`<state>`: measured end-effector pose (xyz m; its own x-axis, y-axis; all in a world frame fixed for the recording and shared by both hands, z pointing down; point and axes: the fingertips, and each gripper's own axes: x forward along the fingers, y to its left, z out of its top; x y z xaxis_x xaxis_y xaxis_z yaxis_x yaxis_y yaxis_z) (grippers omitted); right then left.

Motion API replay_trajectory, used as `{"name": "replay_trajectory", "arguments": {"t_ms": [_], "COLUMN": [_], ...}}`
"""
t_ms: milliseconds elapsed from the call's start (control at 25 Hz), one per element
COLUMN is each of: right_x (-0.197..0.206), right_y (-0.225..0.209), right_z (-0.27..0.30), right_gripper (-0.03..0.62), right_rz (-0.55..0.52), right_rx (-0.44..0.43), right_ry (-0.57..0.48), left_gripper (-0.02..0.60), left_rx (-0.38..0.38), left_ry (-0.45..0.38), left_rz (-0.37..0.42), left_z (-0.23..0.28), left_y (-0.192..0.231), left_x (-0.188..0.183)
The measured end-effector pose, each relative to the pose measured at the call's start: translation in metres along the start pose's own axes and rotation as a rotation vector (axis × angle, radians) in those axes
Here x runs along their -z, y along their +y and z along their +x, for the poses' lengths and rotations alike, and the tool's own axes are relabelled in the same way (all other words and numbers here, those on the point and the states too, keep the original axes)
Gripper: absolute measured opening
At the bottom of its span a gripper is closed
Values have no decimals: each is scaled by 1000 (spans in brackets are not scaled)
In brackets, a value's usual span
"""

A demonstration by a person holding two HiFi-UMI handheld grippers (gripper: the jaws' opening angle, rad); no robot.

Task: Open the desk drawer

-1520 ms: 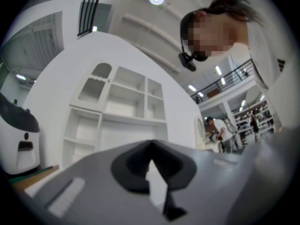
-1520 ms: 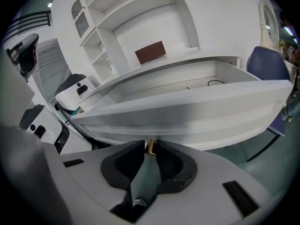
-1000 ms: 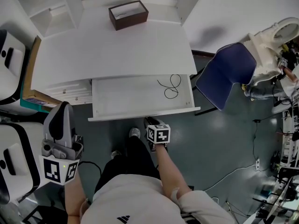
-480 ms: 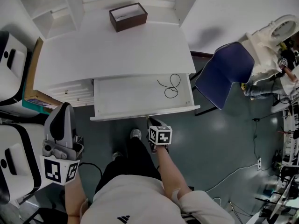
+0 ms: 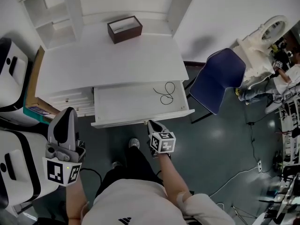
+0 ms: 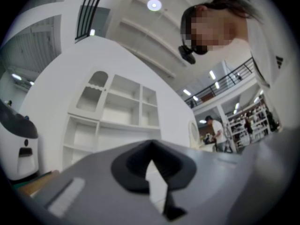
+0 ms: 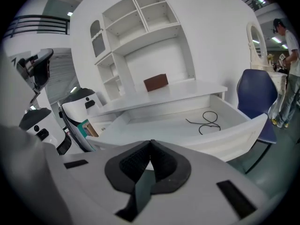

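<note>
Right gripper view: the right gripper (image 7: 150, 143) has its jaws clenched tip to tip, nothing between them, and they have just been closing. Just beyond them, the desk drawer (image 7: 161, 127) stands pulled out from under the white desk (image 7: 161, 97), with a black cord (image 7: 206, 121) looped on its floor towards the right. A brown box (image 7: 155, 82) sits on the desktop behind. The left gripper (image 6: 151, 144) is clenched empty too, off to the left, well apart from the drawer.

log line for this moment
drawer: open, cord inside | right gripper: jaws just closed, empty, near drawer front | left gripper: shut, empty
</note>
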<state>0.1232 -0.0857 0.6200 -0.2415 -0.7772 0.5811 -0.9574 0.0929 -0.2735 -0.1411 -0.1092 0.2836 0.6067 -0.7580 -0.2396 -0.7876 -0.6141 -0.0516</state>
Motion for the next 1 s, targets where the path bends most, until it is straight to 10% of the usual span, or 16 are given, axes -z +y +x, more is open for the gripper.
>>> {"name": "replay_trajectory", "arguments": {"t_ms": [1000], "right_x": [-165], "right_y": [102], "right_z": [-123], "right_gripper": [-14], "right_rz": [-291], "right_rx": [-15], "right_ry": [-457], "left_gripper": [6], "left_rx": [31], "left_ry": [-41], "left_rz": [-15], "left_z": [-39], "left_y": [4], "left_x": [-21]}}
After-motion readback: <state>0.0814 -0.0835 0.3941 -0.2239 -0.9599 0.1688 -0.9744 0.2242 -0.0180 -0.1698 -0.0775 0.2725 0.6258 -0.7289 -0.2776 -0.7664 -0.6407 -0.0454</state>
